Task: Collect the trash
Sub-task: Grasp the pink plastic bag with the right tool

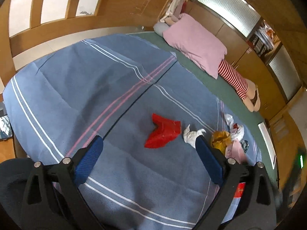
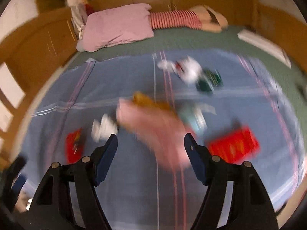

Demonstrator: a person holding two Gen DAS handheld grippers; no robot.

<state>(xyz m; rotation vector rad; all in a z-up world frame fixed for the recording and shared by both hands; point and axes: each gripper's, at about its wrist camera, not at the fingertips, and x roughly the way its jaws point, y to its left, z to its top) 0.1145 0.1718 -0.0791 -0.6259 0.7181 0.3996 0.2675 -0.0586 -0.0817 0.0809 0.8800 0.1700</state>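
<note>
Trash lies on a blue striped blanket (image 1: 76, 88) on a bed. In the left wrist view a red plastic bag (image 1: 163, 132) lies just ahead of my open, empty left gripper (image 1: 148, 141), with a crumpled white tissue (image 1: 191, 135), a yellow wrapper (image 1: 220, 139) and a white bag (image 1: 237, 130) to its right. The right wrist view is blurred. My right gripper (image 2: 150, 137) is open and empty above a pink bag (image 2: 153, 126). Around it lie a white tissue (image 2: 103, 127), a red bag (image 2: 73, 146), a red packet (image 2: 234, 146) and a green wrapper (image 2: 209, 80).
A pink pillow (image 1: 193, 42) and a red-and-white striped stuffed toy (image 1: 234, 78) lie at the head of the bed on a green sheet (image 1: 211, 80). Wooden cabinets (image 1: 230, 36) stand behind the bed. A black chair back (image 1: 11, 172) shows at lower left.
</note>
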